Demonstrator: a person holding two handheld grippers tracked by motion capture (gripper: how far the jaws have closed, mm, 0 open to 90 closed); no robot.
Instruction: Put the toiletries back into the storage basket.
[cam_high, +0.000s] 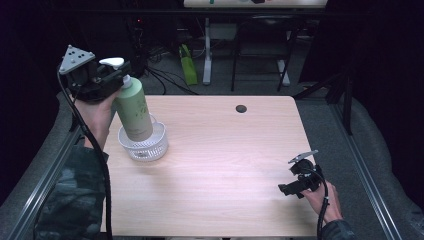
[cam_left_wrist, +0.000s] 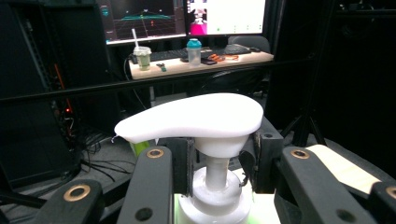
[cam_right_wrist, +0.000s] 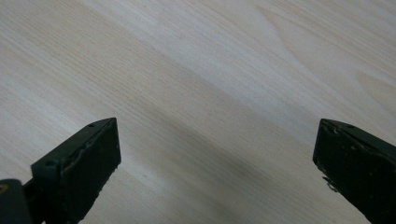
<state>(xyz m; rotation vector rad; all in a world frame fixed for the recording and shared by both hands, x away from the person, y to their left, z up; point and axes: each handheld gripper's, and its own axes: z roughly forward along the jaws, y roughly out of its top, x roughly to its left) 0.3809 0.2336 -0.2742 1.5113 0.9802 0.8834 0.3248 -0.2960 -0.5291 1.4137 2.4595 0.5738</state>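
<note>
Left gripper view: jaws clamp pump bottle (cam_left_wrist: 215, 154) neck.

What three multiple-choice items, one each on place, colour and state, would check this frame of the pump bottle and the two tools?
1. Where is the base of the pump bottle?
A. in the clear bowl
B. on the floor
C. at the table's right edge

2. What colour is the bottle's body?
A. red
B. pale green
C. black

3. How do the jaws of the right tool stand?
A. closed on a cup
B. closed on the bowl
C. wide apart over the bare table

Answers: 1 A, the high view shows the bottle, held at its neck by the left tool, tilted with its base in the bowl. 2 B, pale green under a white pump. 3 C, only wood lies between them.
</note>
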